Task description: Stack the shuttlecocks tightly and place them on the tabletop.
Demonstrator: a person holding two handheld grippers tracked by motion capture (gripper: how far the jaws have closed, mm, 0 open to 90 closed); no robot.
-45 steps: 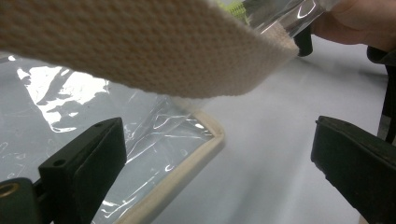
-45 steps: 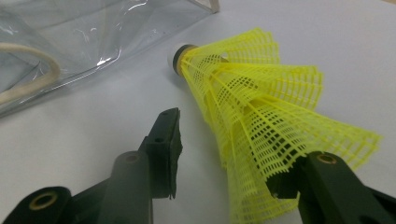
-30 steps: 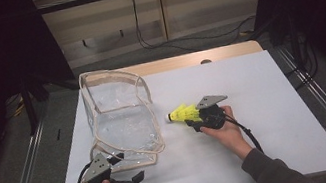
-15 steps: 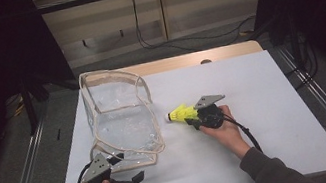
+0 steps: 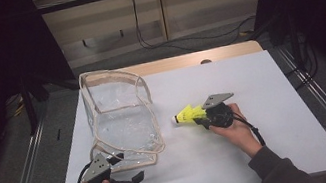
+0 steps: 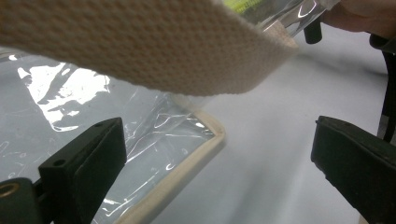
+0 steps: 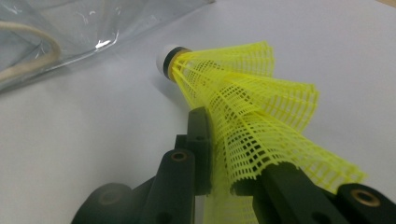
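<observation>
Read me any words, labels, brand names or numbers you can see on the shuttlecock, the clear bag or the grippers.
No readable text anywhere.
Yellow shuttlecock: plain mesh skirt and white cork, no print.
Clear plastic bag: no label visible on its film or cream trim.
Right gripper and left gripper: black jaws, no markings.

The shuttlecock (image 7: 252, 107) has a yellow plastic mesh skirt. The bag (image 5: 120, 119) is glossy, crinkled clear plastic edged with rough woven cloth tape. The tabletop (image 5: 271, 82) looks matt white.
</observation>
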